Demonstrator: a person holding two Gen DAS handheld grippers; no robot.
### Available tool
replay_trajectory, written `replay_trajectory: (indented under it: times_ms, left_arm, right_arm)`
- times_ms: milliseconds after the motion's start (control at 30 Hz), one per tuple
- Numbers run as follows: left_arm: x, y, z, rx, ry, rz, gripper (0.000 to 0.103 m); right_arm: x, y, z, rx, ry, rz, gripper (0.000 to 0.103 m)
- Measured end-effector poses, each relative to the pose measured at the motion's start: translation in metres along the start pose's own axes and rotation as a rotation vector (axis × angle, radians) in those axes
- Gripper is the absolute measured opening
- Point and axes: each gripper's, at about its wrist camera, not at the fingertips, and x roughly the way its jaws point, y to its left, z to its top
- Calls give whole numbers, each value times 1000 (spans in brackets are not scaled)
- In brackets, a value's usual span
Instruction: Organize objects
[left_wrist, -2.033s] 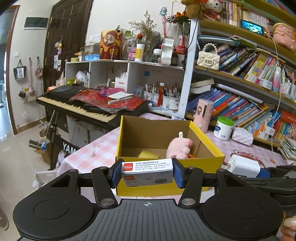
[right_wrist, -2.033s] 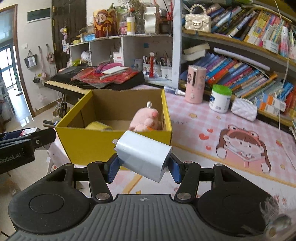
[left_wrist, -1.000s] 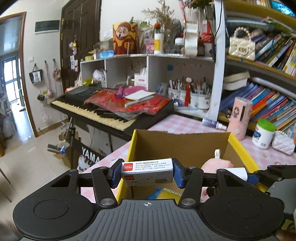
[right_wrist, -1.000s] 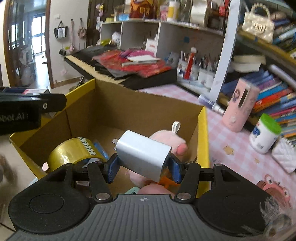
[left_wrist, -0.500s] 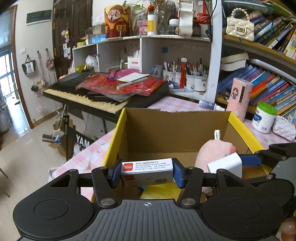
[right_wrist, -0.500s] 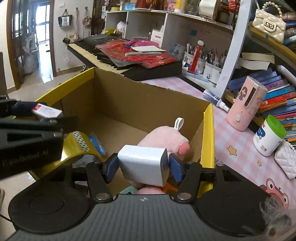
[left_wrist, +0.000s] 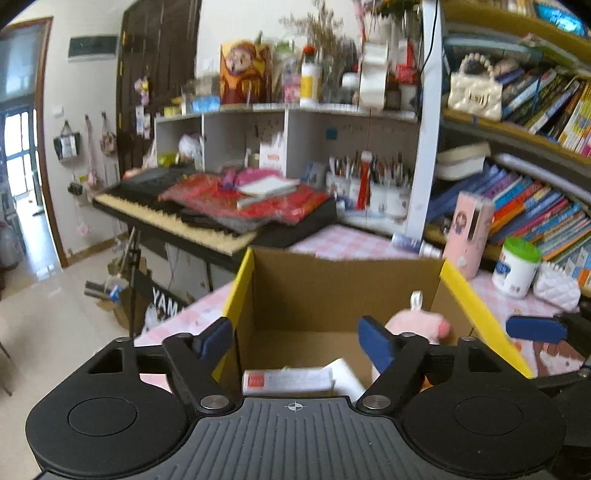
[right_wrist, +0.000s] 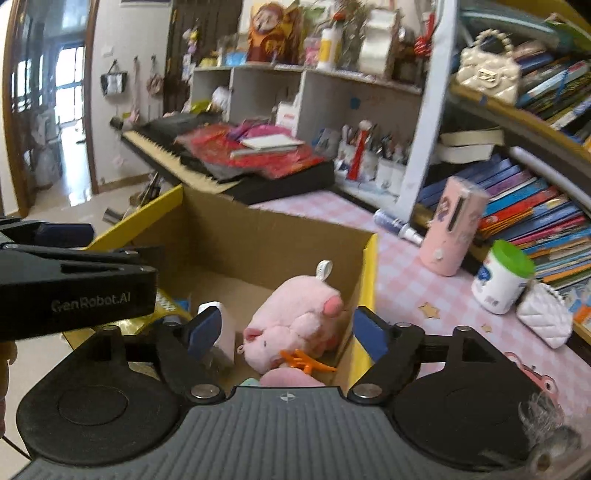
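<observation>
A yellow cardboard box (left_wrist: 476, 306) (right_wrist: 369, 273) stands open on the pink checked table. My left gripper (left_wrist: 295, 338) hangs over its near side, jaws opening, nothing between the pads. The small white box with a red label (left_wrist: 288, 380) lies below it inside the yellow box, beside the white charger (left_wrist: 345, 374). My right gripper (right_wrist: 286, 328) is over the box's right part, jaws opening and empty. The white charger (right_wrist: 223, 332) sits inside, just behind its left pad. A pink plush pig (right_wrist: 295, 317) (left_wrist: 417, 325) lies in the box with an orange bit and a roll of gold tape (right_wrist: 162, 306).
A pink cylinder case (right_wrist: 452, 229), a green-lidded white jar (right_wrist: 502, 277) and a white quilted pouch (right_wrist: 543, 319) stand on the table right of the box. Bookshelves (right_wrist: 535, 184) rise behind them. A keyboard (left_wrist: 207, 218) with red cloth sits beyond the box's far left.
Both grippers have opened. The small labelled box dropped out of the left one into the yellow box, and the white charger dropped out of the right one. The right gripper has risen a little.
</observation>
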Motion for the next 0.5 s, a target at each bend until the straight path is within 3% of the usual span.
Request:
replay_trajectory:
  times_ms: [67,300,500]
  left_arm:
    - [-9,-1,3,-5,-25,-10,85]
    - [-50,2,8,-21,-117,-20,90]
    - [-79,18,1,-47,-141,-3,95]
  right_arm:
    - [-9,-2,-1,14,-23,-21,80]
    - [-41,-2,-6,66,-85,-92,82]
    - [-67,5,-16,111,-113,-136,84]
